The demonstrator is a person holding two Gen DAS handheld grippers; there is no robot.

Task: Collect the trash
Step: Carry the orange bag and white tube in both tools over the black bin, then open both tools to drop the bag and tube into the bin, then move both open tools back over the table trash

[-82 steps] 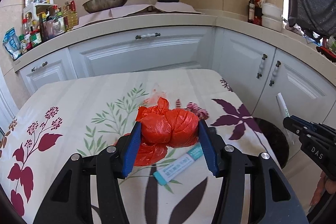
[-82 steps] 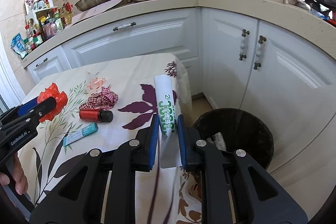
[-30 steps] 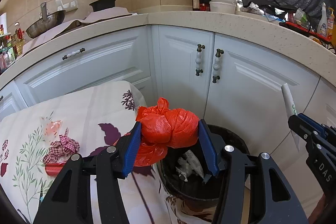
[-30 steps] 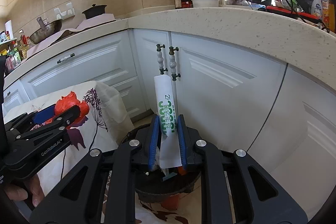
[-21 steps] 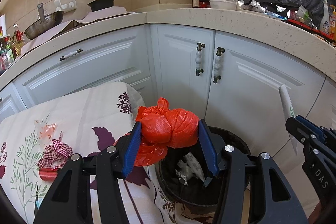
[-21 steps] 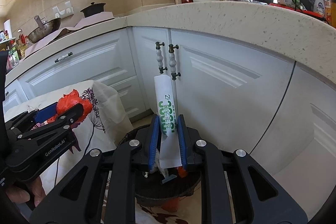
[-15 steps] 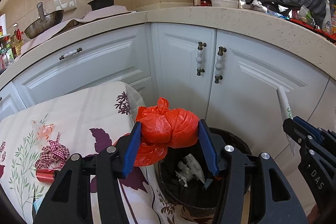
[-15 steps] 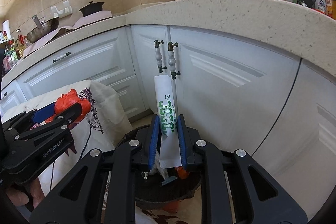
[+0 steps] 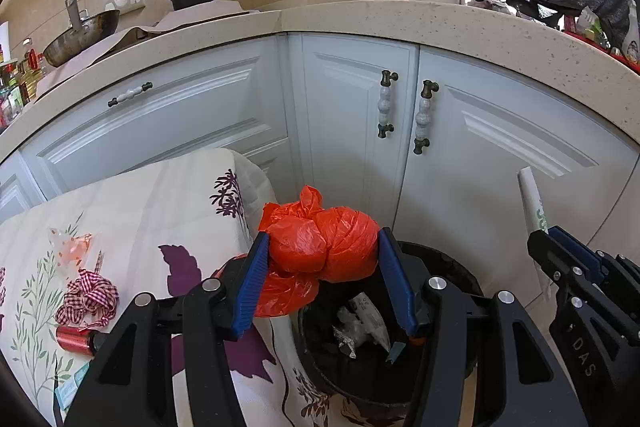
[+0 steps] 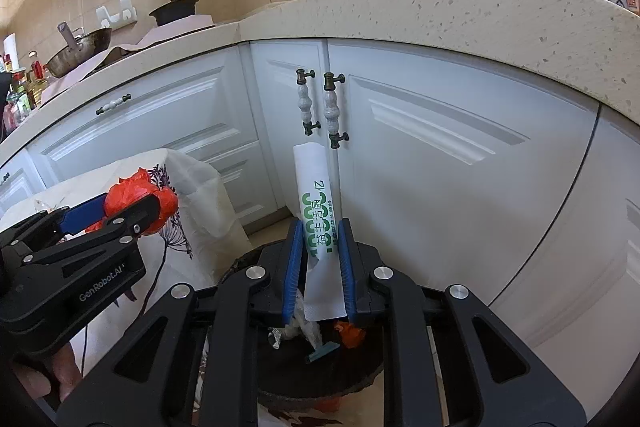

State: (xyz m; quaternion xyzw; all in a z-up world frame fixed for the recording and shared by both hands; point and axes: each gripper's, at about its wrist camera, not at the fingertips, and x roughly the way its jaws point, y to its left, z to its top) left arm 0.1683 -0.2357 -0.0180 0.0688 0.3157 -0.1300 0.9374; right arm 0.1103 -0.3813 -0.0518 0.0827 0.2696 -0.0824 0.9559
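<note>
A: What is shown from the left wrist that is missed from the right?

B: The table top [image 9: 132, 211] with its flowered cloth is seen there. On it lie a checked ribbon [image 9: 86, 297], a small red bottle [image 9: 76, 339] and a clear wrapper [image 9: 70, 241]. The left gripper [image 9: 322, 259] is clamped on a red plastic bag [image 9: 320, 247], which is held above the near rim of the black trash bin [image 9: 460, 271]. Crumpled scraps are seen inside the bin.

A: And from the right wrist?

B: The right gripper [image 10: 320, 259] is seen nearly closed, its blue pads pressed on a white tube with green print [image 10: 318, 215]. The tube is held upright over the bin [image 10: 320, 379], in front of the white cabinet doors [image 10: 440, 155]. A blue scrap and an orange one are shown in the bin. The left gripper [image 10: 120, 209] with the bag [image 10: 140, 193] is caught at the left edge, with part of a hand [image 10: 48, 375] below it.

A: Is the tube visible from the left wrist too?

B: Only its upper part [image 9: 532, 199], above the right gripper [image 9: 556, 247].
</note>
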